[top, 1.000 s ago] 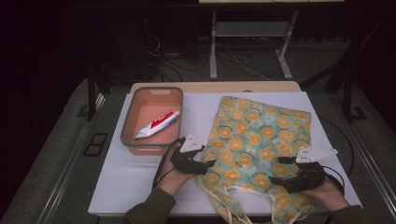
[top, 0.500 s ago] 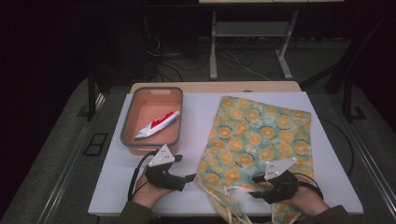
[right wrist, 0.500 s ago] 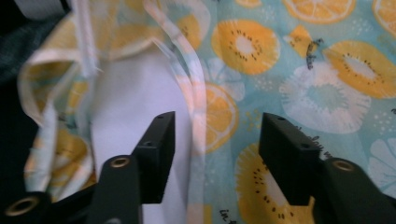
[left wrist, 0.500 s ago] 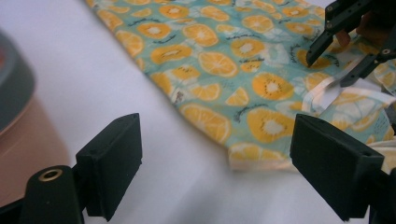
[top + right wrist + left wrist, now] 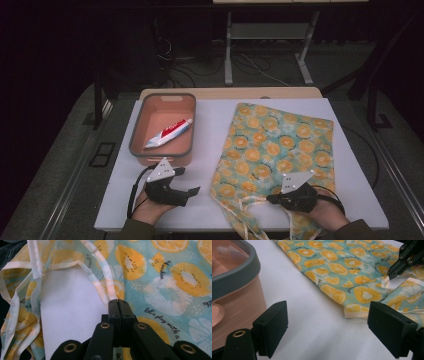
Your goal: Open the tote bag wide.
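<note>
Lying flat on the white table (image 5: 220, 125), the fruit-print cloth bag (image 5: 272, 150) is spread over the right half of the surface, with its pale handle straps (image 5: 250, 202) bunched at the near edge. The right gripper (image 5: 270, 198) is seen at that near edge, and its jaws have just been closing. In the right gripper view they are pressed fully together, and one pale strap (image 5: 106, 287) runs straight into their tips, so the strap is pinched between the pads. Around this strap the print of orange slices and some written words can be read on the cloth.

The left gripper (image 5: 195, 190) is held low over the bare table, just beside the near left corner of the bag and apart from it. Its jaws are stood wide apart and nothing is held between them; only the white surface is seen in the gap in the left gripper view. The corner of the bag (image 5: 352, 310) lies near the pad on the right side of that view, and touching cannot be told.

Behind the left gripper a pink bin (image 5: 135, 145) with a grey rim is placed, and a red and white tube (image 5: 169, 133) lies inside it.
</note>
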`<state>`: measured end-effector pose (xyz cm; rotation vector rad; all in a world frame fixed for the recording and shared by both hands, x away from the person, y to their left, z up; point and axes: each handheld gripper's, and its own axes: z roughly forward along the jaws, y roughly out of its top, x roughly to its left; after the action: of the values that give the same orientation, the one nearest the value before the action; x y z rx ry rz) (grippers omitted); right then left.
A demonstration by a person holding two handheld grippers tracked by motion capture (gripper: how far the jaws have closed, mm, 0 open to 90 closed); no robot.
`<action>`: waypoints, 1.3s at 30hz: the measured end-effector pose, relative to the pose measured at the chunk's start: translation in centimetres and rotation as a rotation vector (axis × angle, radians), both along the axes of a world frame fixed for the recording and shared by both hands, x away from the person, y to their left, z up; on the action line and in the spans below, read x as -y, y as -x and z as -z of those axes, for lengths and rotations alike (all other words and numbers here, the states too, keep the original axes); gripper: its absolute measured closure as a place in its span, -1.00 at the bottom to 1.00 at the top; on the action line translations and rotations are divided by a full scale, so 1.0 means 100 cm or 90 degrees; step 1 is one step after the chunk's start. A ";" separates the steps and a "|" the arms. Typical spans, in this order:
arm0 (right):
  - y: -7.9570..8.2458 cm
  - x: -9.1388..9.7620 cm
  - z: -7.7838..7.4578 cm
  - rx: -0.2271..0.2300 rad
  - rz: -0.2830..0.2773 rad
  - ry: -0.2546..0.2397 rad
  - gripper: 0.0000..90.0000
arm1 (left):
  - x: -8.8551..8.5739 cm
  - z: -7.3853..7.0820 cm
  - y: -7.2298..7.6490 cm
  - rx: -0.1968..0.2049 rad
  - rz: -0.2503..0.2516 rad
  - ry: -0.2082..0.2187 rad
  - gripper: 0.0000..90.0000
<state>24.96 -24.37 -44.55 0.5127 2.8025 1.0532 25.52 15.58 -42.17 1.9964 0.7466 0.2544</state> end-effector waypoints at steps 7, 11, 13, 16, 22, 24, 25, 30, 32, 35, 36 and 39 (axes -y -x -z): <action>-0.017 -0.010 -0.005 -0.006 0.049 -0.031 1.00 | -0.002 -0.002 0.000 0.011 -0.005 -0.004 -0.66; -0.030 -0.022 -0.008 -0.004 0.075 -0.029 1.00 | -0.003 -0.002 0.000 0.012 -0.005 -0.002 -0.67; -0.038 -0.028 -0.009 -0.016 0.083 -0.041 1.00 | -0.003 -0.002 0.000 0.013 -0.002 -0.002 -0.68; -0.045 -0.039 -0.010 -0.016 0.085 -0.046 1.00 | -0.004 -0.003 -0.001 0.016 -0.006 -0.003 -0.68; -0.051 -0.065 -0.007 -0.016 0.087 -0.038 1.00 | -0.008 -0.004 -0.001 0.019 -0.008 0.001 -0.68; -0.049 -0.072 -0.003 -0.021 0.076 -0.031 1.00 | -0.008 -0.004 -0.001 0.020 -0.006 0.002 -0.68; -0.048 -0.074 -0.002 -0.020 0.073 -0.023 1.00 | -0.008 -0.004 -0.001 0.020 -0.005 0.001 -0.68; -0.048 -0.066 -0.007 -0.029 0.076 -0.059 0.34 | -0.007 -0.003 -0.001 0.020 0.001 0.003 -0.69; -0.047 -0.065 -0.010 -0.029 0.077 -0.067 0.26 | -0.007 -0.003 -0.001 0.022 0.002 0.003 -0.69; -0.040 -0.062 -0.017 -0.033 0.066 -0.089 0.11 | -0.009 -0.003 -0.001 0.024 0.002 0.004 -0.70; -0.036 -0.062 -0.019 -0.035 0.056 -0.094 0.07 | -0.010 -0.003 -0.002 0.023 0.002 0.004 -0.71; -0.019 -0.065 -0.026 -0.042 0.017 -0.101 -0.03 | -0.011 -0.002 -0.002 0.019 0.004 0.005 -0.78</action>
<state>26.88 -17.85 -41.98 0.6095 2.7736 1.2832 25.73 16.66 -41.97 1.9832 0.7209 0.2756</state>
